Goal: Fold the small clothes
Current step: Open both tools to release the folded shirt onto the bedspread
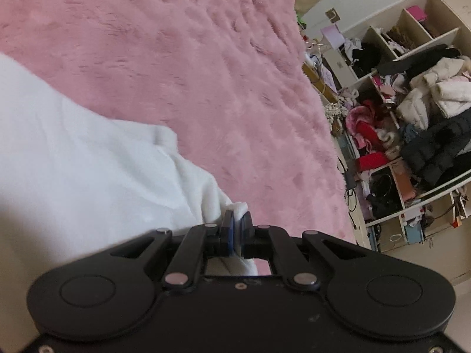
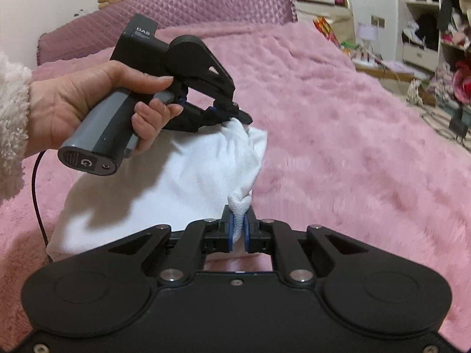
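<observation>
A white fleecy garment [image 2: 164, 182] lies on the pink furry bedspread [image 2: 338, 153]. My right gripper [image 2: 239, 223] is shut on a bunched corner of it and lifts that edge. My left gripper [image 2: 235, 117], held in a hand, is shut on the garment's far corner, so the right edge hangs stretched between the two grippers. In the left wrist view the left gripper [image 1: 237, 223] pinches the white cloth [image 1: 97, 164], which spreads to the left over the bedspread [image 1: 206, 67].
A purple quilted headboard [image 2: 176, 14] stands at the back of the bed. Cluttered open shelves [image 1: 412, 103] with clothes stand beyond the bed's right edge. A black cable [image 2: 38, 206] hangs from the left gripper handle.
</observation>
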A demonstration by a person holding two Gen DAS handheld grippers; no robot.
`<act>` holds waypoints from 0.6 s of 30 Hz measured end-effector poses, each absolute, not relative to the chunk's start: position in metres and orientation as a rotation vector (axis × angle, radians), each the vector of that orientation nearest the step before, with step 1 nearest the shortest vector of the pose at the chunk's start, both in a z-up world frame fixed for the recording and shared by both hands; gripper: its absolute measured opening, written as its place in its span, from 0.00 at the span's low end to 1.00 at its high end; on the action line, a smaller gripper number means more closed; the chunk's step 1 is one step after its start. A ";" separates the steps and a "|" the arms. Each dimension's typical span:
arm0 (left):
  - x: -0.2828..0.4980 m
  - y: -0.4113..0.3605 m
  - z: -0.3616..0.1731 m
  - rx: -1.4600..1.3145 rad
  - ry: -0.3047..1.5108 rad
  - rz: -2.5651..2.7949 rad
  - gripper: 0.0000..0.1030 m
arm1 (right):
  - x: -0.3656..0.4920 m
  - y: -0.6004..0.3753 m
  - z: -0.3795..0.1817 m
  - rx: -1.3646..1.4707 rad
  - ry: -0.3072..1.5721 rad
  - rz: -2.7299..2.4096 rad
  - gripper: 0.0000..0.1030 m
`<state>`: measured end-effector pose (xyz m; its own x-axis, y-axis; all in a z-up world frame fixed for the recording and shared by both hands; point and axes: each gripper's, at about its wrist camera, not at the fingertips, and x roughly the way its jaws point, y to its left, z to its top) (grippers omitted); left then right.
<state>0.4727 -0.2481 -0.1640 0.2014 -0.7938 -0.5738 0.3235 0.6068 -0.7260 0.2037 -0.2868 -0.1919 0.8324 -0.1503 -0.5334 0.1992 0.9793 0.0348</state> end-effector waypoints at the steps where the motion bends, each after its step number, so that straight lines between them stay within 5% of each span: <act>1: 0.472 -0.250 -0.164 -0.511 1.108 -0.839 0.01 | 0.204 -0.287 -0.191 0.091 0.563 -0.187 0.05; 9: 0.470 -0.259 -0.164 -0.509 1.097 -0.879 0.01 | 0.207 -0.281 -0.193 0.078 0.611 -0.213 0.06; 11: 0.472 -0.266 -0.167 -0.452 1.120 -0.856 0.01 | 0.208 -0.282 -0.195 0.068 0.621 -0.224 0.17; 12: 0.471 -0.268 -0.165 -0.428 1.116 -0.855 0.02 | 0.207 -0.284 -0.194 0.076 0.612 -0.243 0.30; 13: 0.471 -0.269 -0.162 -0.428 1.108 -0.858 0.05 | 0.205 -0.287 -0.192 0.090 0.600 -0.250 0.38; 16: 0.470 -0.269 -0.137 -0.476 1.040 -0.912 0.38 | 0.201 -0.300 -0.182 0.143 0.577 -0.240 0.37; 18: 0.463 -0.266 -0.110 -0.461 0.979 -0.963 0.38 | 0.197 -0.308 -0.170 0.167 0.531 -0.229 0.37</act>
<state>0.4632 -0.2661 -0.1097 0.2111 -0.8486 -0.4851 0.4708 0.5232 -0.7104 0.1971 -0.3080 -0.1699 0.8378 -0.1722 -0.5181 0.2582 0.9611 0.0980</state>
